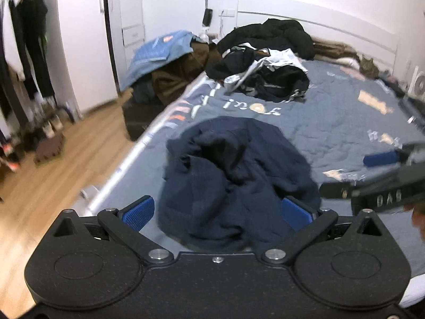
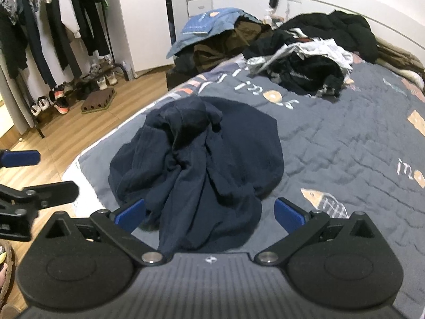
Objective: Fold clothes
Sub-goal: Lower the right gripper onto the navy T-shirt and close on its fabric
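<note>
- The left gripper [image 1: 217, 214] is held wide open and empty; the garment [image 1: 233, 178] lies bunched on the bed [image 1: 332, 122] between and beyond its fingers.
- The right gripper [image 2: 209, 212] is likewise spread, gripping nothing, the same heap ahead of it.
- Several layers could be pinched together, since no edge is exposed.

Counted one crumpled navy garment [image 2: 196, 164] on one quilted bed [image 2: 345, 143], one mixed clothes pile [image 2: 305, 61] further back, one blue-topped heap [image 2: 212, 34] alongside, one clothes rack [image 2: 53, 26], two grippers with jaws apart.
</note>
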Demonstrator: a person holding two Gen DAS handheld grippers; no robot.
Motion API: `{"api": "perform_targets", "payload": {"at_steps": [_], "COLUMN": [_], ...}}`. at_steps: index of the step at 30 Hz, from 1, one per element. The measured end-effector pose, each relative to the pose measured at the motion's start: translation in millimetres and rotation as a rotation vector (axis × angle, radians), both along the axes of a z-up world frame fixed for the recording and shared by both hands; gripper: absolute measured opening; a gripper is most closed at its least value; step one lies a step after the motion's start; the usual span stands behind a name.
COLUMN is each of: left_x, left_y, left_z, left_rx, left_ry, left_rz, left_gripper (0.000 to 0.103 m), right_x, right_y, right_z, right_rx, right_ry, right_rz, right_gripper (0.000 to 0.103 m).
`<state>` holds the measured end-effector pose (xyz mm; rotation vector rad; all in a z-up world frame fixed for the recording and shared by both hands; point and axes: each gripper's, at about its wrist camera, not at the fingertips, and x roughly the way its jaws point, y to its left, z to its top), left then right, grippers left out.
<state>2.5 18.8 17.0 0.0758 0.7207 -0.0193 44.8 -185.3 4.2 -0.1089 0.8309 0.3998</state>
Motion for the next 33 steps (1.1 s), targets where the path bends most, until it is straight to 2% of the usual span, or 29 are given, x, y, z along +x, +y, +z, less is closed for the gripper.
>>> {"api": "perform_targets", "payload": {"at_steps": [3,6,9,15,19,24,29,33], "left_x": [6,11,17,26,34,35,31,28], "left_y": [3,13,27,54,66,77,77,79], "left_z": [-4,-8,-12,-18,-28,-40,-42,-43], "left_rx": [0.064,0.067,0.048,-0.045,-0.100,-0.168,-0.133,-0.126], "left_ry": [-0.001,-0.003,0.000,-0.004,0.046,0.079,0.085,0.104], "left_rz": [0.001,0.012,0.022,0.053,0.058,0.079,0.088,0.086], "left_gripper": [0.103,0.103,0.103,0.102,0.096,0.096,0.097,0.097], "right_x": [18,38,62,104,124,139,141,147], "right_y": [4,11,21,43,58,76,97,108], "right_z": [-5,-11,-17,-31,-42,-57,-72,-81], "right_rx": [0.022,0.054,0.075,0.094,0.075,0.060,0.004,-0.059], "right_ry": [-0.013,-0.036,-0.050,-0.087,-0.113,-0.134,-0.144,-0.146], "right_rz": [0.016,0.052,0.074,0.106,0.133,0.182,0.239,0.240], "right_gripper": [0.103,0.103,0.103,0.103,0.103,0.103,0.102,0.091]}}
